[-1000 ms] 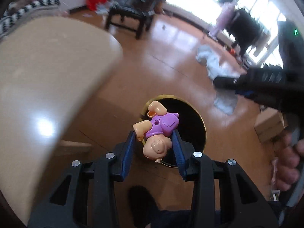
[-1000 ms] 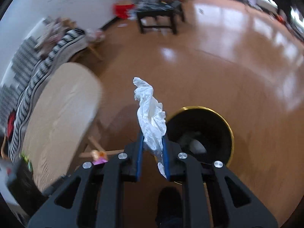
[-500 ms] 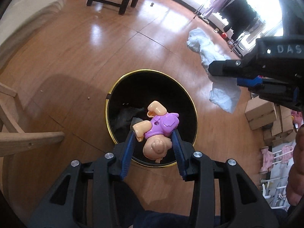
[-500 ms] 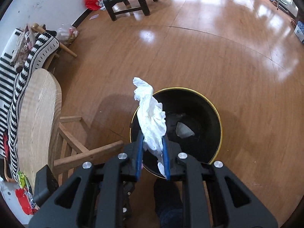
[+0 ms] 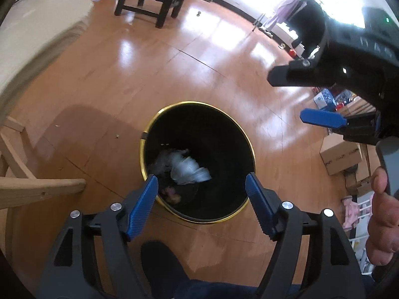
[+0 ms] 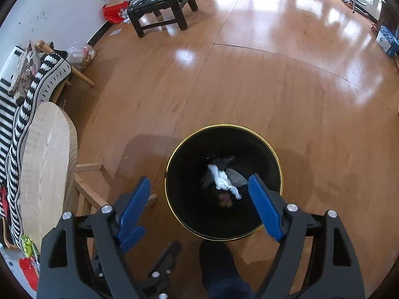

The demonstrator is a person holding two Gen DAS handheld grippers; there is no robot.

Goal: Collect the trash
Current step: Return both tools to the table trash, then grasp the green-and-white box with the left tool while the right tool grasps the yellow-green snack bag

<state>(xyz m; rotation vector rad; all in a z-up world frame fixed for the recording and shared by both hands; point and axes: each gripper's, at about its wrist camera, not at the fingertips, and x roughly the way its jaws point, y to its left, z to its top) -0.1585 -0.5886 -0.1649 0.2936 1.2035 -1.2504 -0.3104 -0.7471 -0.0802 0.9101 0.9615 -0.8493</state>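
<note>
A black bin with a gold rim (image 5: 245, 139) (image 6: 274, 154) stands on the wooden floor below both grippers. Inside it lie the white crumpled tissue (image 5: 189, 170) (image 6: 222, 180) and the small toy figure (image 5: 172, 194) (image 6: 225, 200) in purple, dim at the bottom. My left gripper (image 5: 202, 182) hangs over the bin's near edge, its jaws opening with nothing between them. My right gripper (image 6: 199, 185) hovers over the bin's near left edge, its jaws opening too and empty. In the left wrist view the right gripper (image 5: 296, 94) shows at the upper right, with a hand (image 5: 381, 214) on its handle.
A round wooden table (image 6: 45, 154) and a chair's wooden frame (image 5: 40, 186) stand left of the bin. A black stool (image 6: 162, 7) sits far back. Cardboard boxes (image 5: 341, 154) lie to the right. A dark-socked foot (image 6: 219, 261) is just short of the bin.
Both grippers have opened. The toy figure and the white tissue have dropped out of them and now lie inside the bin.
</note>
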